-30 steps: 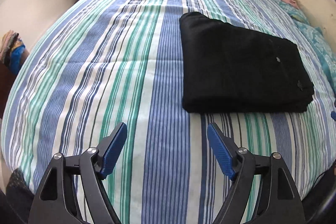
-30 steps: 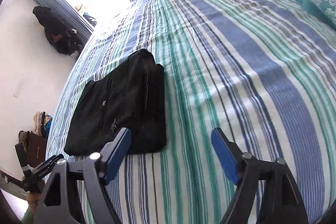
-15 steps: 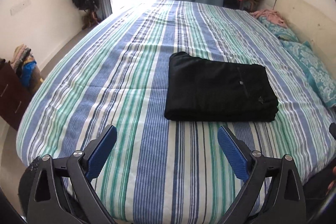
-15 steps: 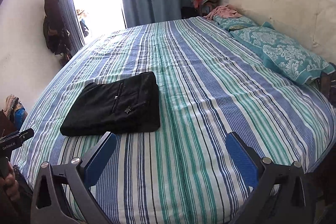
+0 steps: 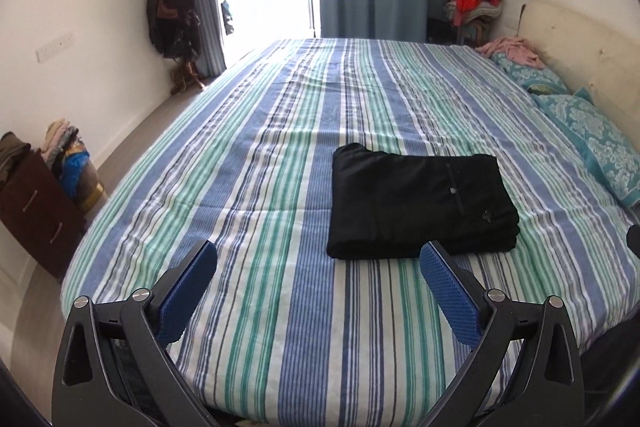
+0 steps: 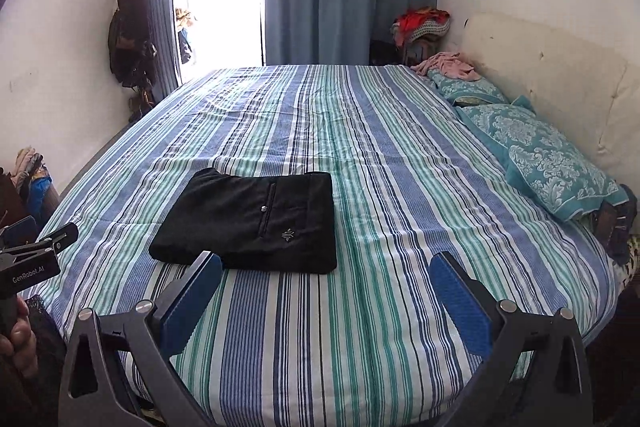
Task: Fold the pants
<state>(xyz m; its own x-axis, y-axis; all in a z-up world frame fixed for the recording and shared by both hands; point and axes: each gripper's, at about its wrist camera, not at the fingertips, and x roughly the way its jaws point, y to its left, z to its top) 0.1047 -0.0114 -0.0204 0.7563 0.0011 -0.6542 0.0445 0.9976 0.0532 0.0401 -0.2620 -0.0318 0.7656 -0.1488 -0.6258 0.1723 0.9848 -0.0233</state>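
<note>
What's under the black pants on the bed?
The folded black pants lie flat on the striped bedspread, which shows all around them. The patch right beneath them is covered, so whether anything else hides there cannot be seen.

Both grippers pulled back and rose away from the folded pants (image 5: 420,201), which a second earlier had lain close in front of them. The left gripper (image 5: 318,291) and right gripper (image 6: 326,301) ended up at the near edge of the bed (image 5: 260,187). Their jaws also spread a little wider.
</note>
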